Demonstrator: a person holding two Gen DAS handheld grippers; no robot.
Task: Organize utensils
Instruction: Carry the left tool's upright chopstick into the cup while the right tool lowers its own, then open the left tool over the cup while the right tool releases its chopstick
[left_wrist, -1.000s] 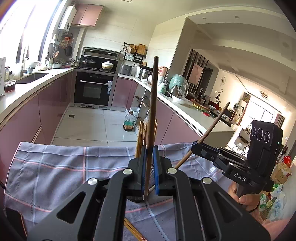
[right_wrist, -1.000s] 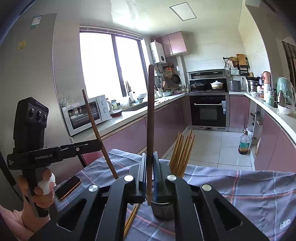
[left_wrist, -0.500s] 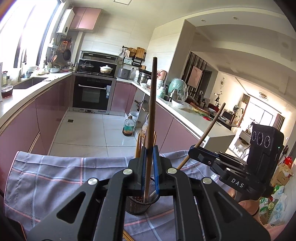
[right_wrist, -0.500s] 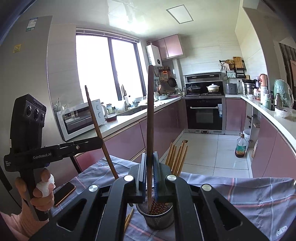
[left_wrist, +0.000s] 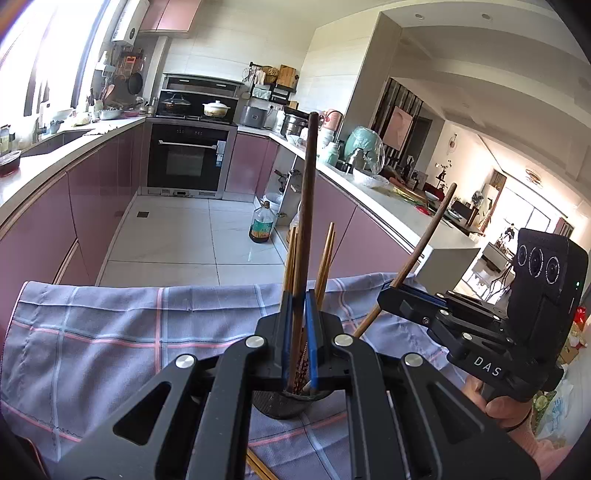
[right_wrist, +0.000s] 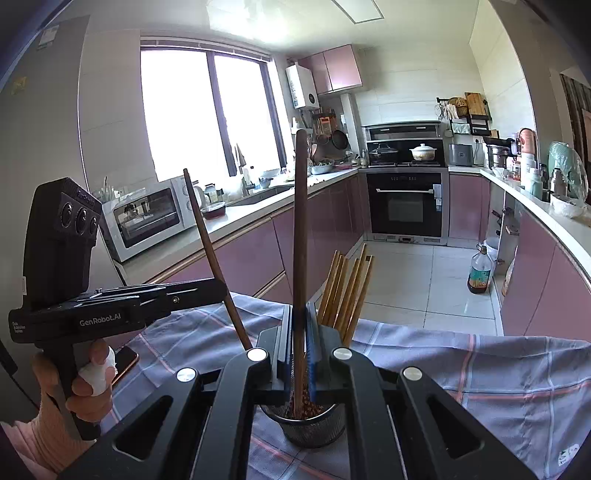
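Both grippers, left (left_wrist: 297, 325) and right (right_wrist: 300, 339), pinch one chopstick (left_wrist: 303, 236) each, near twelve o'clock, probably to drop into the holder (right_wrist: 306, 424).

we see a work surface draped in a grey-blue checked cloth (left_wrist: 122, 325) crossed by pink and pale lines, filling the lower half of both views; its far hem runs across mid-frame against the white tiled floor. a dark mesh utensil cup (right_wrist: 314, 424) stands upright on the cloth at lower centre of the right wrist view, partly hidden behind black gripper parts. at the bottom centre of the left wrist view, light wooden chopsticks (left_wrist: 260, 467) lie flat on the cloth just in front of the cup. at the lower left of the right wrist view, a phone (right_wrist: 125, 363) in an orange-edged case lies near the cloth's left edge.
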